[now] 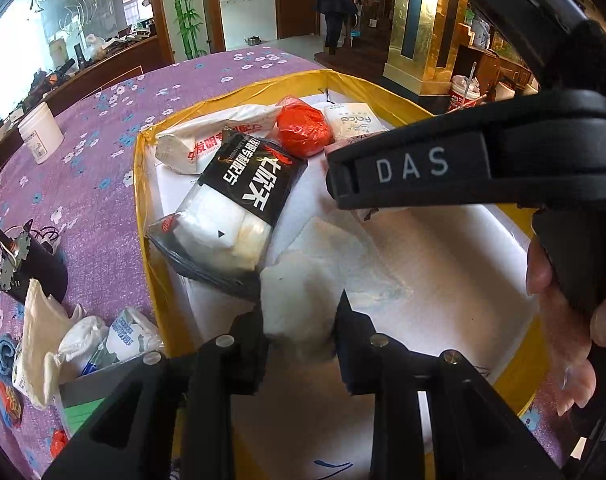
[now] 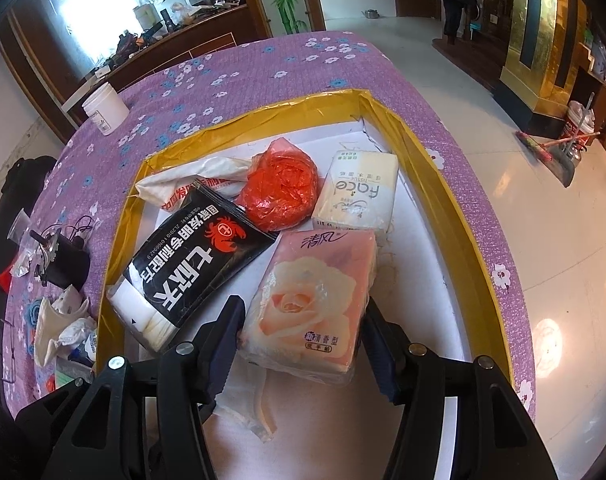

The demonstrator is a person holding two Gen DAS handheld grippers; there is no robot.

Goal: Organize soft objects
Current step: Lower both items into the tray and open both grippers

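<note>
The right gripper [image 2: 301, 334] clamps the pink tissue pack [image 2: 311, 300] low inside the yellow-rimmed box [image 2: 443, 184], so placing is underway. The left gripper [image 1: 301, 312] looks pinched on a white wrapper [image 1: 299, 292], though blur hides contact. Next, release the pack beside the black packet [image 2: 191, 264].

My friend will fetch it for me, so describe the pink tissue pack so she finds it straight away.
Look in the yellow-walled tray on the purple flowered tablecloth. The pink tissue pack lies at its near side, between the right gripper fingers. It alone bears a large pale rose.
</note>
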